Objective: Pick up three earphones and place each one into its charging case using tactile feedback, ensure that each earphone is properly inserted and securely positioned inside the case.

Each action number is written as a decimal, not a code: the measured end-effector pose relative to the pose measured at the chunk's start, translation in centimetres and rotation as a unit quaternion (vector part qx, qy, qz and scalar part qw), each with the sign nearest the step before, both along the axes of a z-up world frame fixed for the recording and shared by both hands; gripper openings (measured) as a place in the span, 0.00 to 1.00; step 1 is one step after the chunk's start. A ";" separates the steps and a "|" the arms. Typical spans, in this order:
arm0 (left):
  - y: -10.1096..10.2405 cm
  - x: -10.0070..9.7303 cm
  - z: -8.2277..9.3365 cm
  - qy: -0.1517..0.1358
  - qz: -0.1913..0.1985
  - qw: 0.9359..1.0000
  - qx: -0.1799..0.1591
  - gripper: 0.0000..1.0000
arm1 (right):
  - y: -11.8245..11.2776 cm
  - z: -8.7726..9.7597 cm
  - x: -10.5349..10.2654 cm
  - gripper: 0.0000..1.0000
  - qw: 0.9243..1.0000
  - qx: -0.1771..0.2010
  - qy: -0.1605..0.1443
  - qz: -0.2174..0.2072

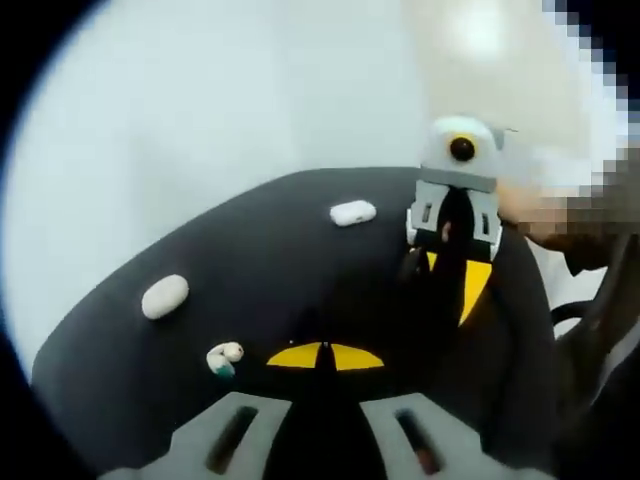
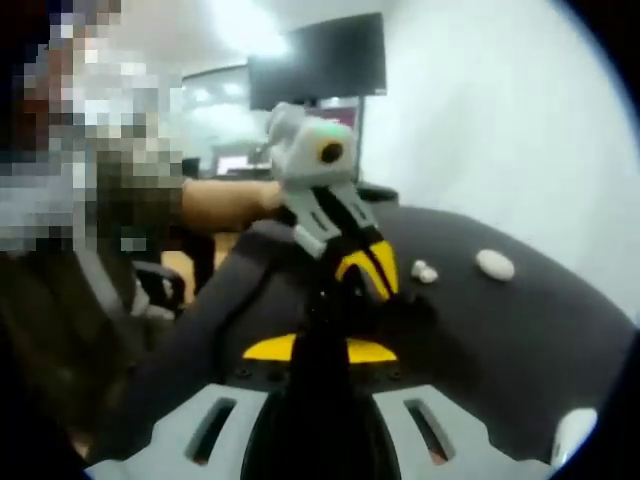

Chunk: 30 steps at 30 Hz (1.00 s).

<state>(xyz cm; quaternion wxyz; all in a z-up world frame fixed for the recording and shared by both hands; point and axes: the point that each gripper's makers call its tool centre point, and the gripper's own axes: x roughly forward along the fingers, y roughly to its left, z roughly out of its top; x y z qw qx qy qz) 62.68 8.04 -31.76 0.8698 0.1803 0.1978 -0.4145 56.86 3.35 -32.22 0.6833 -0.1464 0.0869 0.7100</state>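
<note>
**Two grippers shut over a dark round table, earphone pieces lying loose**

Two white closed cases and one loose earphone lie on the black table (image 1: 120, 350) in the left gripper view. Furthest left of the left gripper (image 1: 324, 358) sits an oval charging case (image 1: 165, 296), well apart from its tips. Nearer, just left of the yellow fingertips (image 1: 296, 355), lies a small white earphone (image 1: 225, 357) with a teal end, touching neither jaw. Its jaws are pressed together, with nothing visible between them. Beyond and slightly right lies a second case (image 1: 353, 212), and right of that the right gripper (image 1: 450, 275) enters, jaws pointing down at the tabletop.

In the right gripper view, the right gripper (image 2: 320, 350) also has its yellow tips together; whether anything is pinched there cannot be told. Ahead of it hangs the left gripper, held by a hand (image 2: 235, 200). Right of both, the earphone and the oval case rest near each other on the table. At the lower right edge is another white object (image 2: 573, 432), partly cut off.
</note>
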 end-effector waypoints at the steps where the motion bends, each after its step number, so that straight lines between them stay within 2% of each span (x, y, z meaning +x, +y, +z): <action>1: 0.1 0.1 0.4 -0.003 0.001 1.000 0.001 0.05 | 0.0 0.0 0.0 0.18 1.000 0.000 0.000 0.000; 4: 0.3 0.2 1.6 -0.004 -0.009 1.000 -0.008 0.07 | 0.0 0.0 0.0 0.18 1.000 0.000 0.000 0.000; 6: 0.0 0.1 2.4 -0.021 -0.040 0.999 -0.003 0.14 | 0.0 0.0 0.0 0.18 1.000 0.000 0.000 0.000; 9: 0.2 0.4 2.4 -0.027 -0.066 0.997 0.033 0.20 | 0.0 0.0 0.0 0.18 1.000 0.000 0.000 0.000; 11: 0.3 0.8 2.4 -0.027 -0.075 0.996 0.041 0.19 | 0.1 0.0 0.0 0.18 1.000 0.001 -0.001 0.000; 14: 0.9 1.6 2.0 -0.024 -0.085 0.993 0.073 0.17 | 0.1 0.0 0.0 0.18 1.000 0.001 0.000 0.001; 15: 1.4 2.4 1.9 -0.034 -0.075 0.992 0.093 0.16 | 0.1 0.0 0.0 0.18 1.000 0.001 0.000 0.001; 16: 1.6 2.8 1.7 -0.045 -0.081 0.989 0.114 0.14 | 0.1 0.0 0.0 0.18 1.000 0.001 0.000 0.001; 17: 1.4 2.5 1.0 -0.042 -0.101 0.985 0.131 0.13 | 0.1 0.0 0.0 0.18 1.000 0.001 0.000 0.001; 19: 1.2 1.9 -0.1 -0.009 -0.109 0.984 0.142 0.12 | 0.1 0.0 0.0 0.18 1.000 0.002 -0.001 0.001; 22: 0.6 1.8 -0.4 -0.011 -0.114 0.984 0.134 0.10 | 0.2 0.0 0.0 0.18 1.000 0.001 -0.001 0.002; 24: 0.2 2.2 -0.1 -0.009 -0.102 0.988 0.116 0.12 | 0.2 0.0 0.0 0.18 1.000 0.001 0.000 0.003; 28: -0.6 2.3 -0.2 -0.007 -0.093 0.991 0.098 0.11 | 0.1 0.0 0.0 0.18 1.000 0.002 -0.002 0.004; 30: -1.1 2.4 0.1 -0.003 -0.080 0.994 0.075 0.13 | 0.1 0.0 -0.1 0.18 1.000 0.002 -0.002 0.004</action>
